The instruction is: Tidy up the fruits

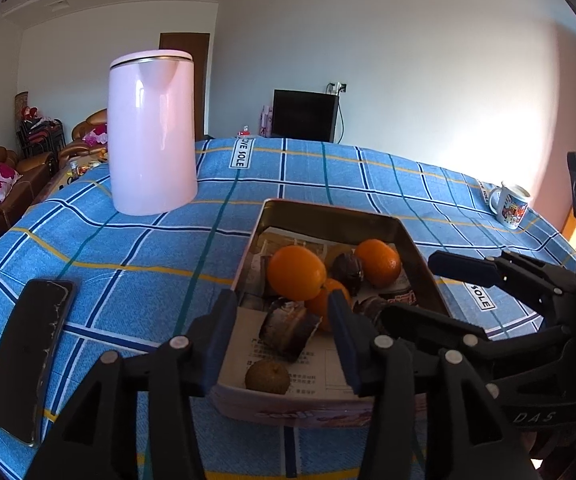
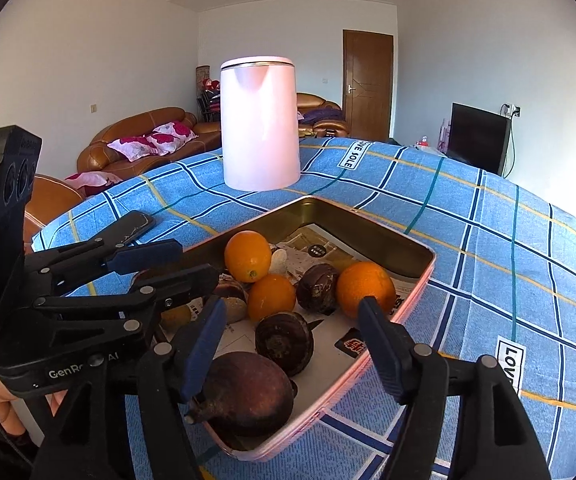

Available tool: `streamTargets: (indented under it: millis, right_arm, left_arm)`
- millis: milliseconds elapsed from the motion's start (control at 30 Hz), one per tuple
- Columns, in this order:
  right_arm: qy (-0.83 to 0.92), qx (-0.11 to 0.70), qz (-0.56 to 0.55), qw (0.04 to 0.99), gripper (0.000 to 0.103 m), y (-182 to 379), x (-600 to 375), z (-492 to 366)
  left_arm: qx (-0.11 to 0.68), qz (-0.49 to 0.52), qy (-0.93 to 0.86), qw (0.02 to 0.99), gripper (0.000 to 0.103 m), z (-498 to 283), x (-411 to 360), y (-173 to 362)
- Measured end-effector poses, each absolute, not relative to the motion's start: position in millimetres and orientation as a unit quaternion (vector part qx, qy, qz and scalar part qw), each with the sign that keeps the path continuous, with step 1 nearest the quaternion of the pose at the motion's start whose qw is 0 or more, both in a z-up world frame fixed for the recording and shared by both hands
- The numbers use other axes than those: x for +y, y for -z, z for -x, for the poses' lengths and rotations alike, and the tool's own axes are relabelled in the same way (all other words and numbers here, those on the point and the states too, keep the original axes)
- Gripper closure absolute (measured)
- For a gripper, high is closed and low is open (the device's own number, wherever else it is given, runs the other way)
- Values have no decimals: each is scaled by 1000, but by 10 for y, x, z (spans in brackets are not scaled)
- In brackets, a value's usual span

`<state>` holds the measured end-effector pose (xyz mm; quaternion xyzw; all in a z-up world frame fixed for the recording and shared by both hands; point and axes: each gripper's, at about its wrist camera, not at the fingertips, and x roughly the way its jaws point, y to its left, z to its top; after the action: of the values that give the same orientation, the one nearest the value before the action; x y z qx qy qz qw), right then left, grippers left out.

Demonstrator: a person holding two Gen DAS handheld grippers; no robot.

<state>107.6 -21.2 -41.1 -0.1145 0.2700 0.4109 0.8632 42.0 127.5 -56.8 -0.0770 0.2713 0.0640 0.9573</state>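
From the left wrist we look along its fingers, tilted down, close over the near edge of the tin tray [image 1: 416, 240]. From the right wrist we face the tray's [image 2: 368, 232] corner from the other side. Both views share the tray and the pink kettle [image 1: 152, 132] [image 2: 260, 120]

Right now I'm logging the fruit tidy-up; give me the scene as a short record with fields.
surface: blue checked tablecloth
container: metal tin, paper-lined
fruit in tin: three oranges, several dark brown fruits
left hand-held gripper: open, over tin, holding nothing
right hand-held gripper: open, over tin, holding nothing
other items: pink kettle, phone, mug
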Motion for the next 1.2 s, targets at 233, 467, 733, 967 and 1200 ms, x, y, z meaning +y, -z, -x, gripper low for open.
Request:
streamTargets:
  millis: [233,467,733,967,1200]
  right_arm:
    - [-393,244,101,881,29,363,-382,-988]
    - [-377,224,79,895,29,238,-660,-905]
    - [-364,192,59,910,24,59,-883,-801]
    - [-360,183,52,913,23,24,-973,-770]
    - [-355,178,48,916,23,10,-1040,-728]
  left_arm:
    - [252,72,-72,962,24,-322,1234,484]
    - [228,64,-73,969,7,-239,1115,360]
    - [214,54,-72,973,4,-187,1022,253]
    - [210,50,-74,974,3,-165,991,223]
    - [207,47,-72,975,2,-152,952,202]
